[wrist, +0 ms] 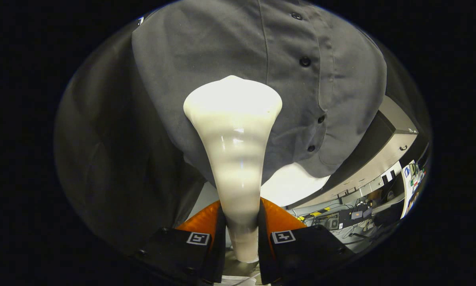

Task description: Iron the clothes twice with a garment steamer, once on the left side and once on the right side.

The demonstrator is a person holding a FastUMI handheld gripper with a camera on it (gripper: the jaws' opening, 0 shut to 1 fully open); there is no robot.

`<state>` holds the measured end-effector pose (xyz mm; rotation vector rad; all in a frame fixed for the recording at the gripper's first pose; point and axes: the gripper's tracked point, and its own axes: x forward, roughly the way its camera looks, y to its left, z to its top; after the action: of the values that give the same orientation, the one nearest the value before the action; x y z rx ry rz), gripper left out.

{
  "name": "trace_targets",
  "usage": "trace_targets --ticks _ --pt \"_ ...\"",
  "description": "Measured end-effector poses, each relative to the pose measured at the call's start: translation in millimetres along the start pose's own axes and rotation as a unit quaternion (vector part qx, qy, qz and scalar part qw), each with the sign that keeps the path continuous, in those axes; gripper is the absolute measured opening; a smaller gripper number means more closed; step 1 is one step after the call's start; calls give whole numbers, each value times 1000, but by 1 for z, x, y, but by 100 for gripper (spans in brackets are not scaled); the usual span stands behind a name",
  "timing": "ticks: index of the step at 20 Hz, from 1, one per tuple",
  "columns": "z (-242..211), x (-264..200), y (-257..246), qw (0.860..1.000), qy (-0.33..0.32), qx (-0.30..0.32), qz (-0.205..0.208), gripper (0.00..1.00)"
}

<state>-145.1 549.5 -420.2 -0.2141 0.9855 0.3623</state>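
Hand-held gripper (238, 226): 2 fingers clamped on the slim handle of a glossy cream-white plastic garment steamer (235, 151), one finger pressing each side. Steamer: rises straight ahead from between the fingers, flaring to a wide head whose far face meets the cloth. Grey button-front shirt (222, 51): hanging just beyond the steamer head, placket with 4 dark round buttons (304, 61) to the right of the head. Cluttered workbench (353, 216): well beyond, to the right of the fingers.
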Motion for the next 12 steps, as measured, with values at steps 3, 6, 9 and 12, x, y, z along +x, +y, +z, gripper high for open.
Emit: trace_targets --ticks 3,6,9,12 --pt "-14 8 -5 1000 14 -2 -1 43" --pt "-28 15 -9 1000 27 -4 0 43" --pt "-45 23 -15 999 42 -7 4 43" --pt "-52 33 -11 998 59 -9 6 43"
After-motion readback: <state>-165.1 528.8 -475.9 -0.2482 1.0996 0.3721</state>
